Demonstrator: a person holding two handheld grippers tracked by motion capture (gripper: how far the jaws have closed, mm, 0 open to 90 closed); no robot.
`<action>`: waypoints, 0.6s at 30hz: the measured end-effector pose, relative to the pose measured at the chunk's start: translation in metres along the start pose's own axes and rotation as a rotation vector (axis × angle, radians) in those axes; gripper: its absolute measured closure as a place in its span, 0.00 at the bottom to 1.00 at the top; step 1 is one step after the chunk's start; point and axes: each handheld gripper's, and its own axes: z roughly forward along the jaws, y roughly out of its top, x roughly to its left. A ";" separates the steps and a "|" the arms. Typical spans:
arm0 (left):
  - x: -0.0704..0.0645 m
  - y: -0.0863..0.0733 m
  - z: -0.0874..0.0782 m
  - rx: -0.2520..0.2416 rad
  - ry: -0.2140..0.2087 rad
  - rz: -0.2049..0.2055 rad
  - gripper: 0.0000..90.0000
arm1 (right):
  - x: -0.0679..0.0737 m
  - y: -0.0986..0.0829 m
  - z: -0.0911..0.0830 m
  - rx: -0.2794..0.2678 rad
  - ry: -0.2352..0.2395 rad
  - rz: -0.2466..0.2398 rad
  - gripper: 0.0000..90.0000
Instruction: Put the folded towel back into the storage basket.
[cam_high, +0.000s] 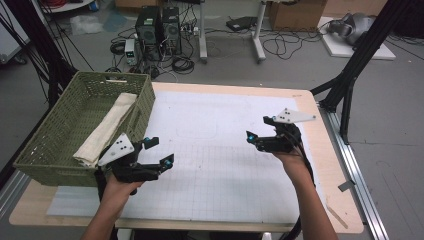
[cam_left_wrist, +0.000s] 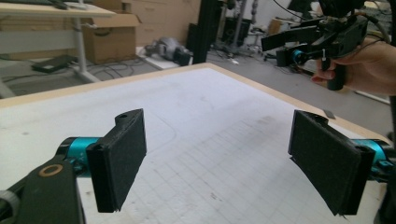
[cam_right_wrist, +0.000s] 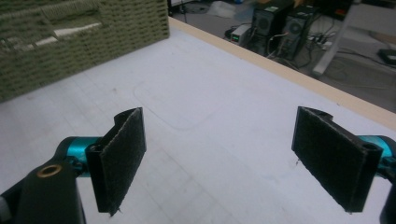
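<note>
A green woven basket (cam_high: 55, 145) sits at the table's left edge, with a folded cream towel (cam_high: 107, 127) lying inside it. Just right of the basket's near corner, my left gripper (cam_high: 161, 151) hovers over the white mat (cam_high: 215, 150), open with nothing between its jaws. My right gripper (cam_high: 261, 131) hangs above the mat's right half, open and empty too. In the left gripper view my own gripper (cam_left_wrist: 224, 168) faces the right gripper (cam_left_wrist: 285, 49), held in a hand at the upper right. The right gripper view looks past its own gripper (cam_right_wrist: 229, 163) toward the basket (cam_right_wrist: 84, 42).
The wooden table (cam_high: 330, 165) carries the gridded white mat. Behind it, on the floor, stand computer towers (cam_high: 159, 32), cables, desk legs and cardboard boxes. A black frame post (cam_high: 355, 65) rises at the right.
</note>
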 end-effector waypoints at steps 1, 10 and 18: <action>-0.004 -0.005 0.006 0.012 -0.012 0.006 0.22 | 0.001 -0.006 -0.004 0.003 -0.005 0.009 0.18; -0.017 -0.029 0.026 0.044 -0.055 0.038 0.21 | 0.015 -0.055 -0.030 0.003 -0.056 -0.006 0.18; -0.018 -0.038 0.030 0.056 -0.061 0.021 0.20 | 0.024 -0.093 -0.051 0.001 -0.098 0.014 0.18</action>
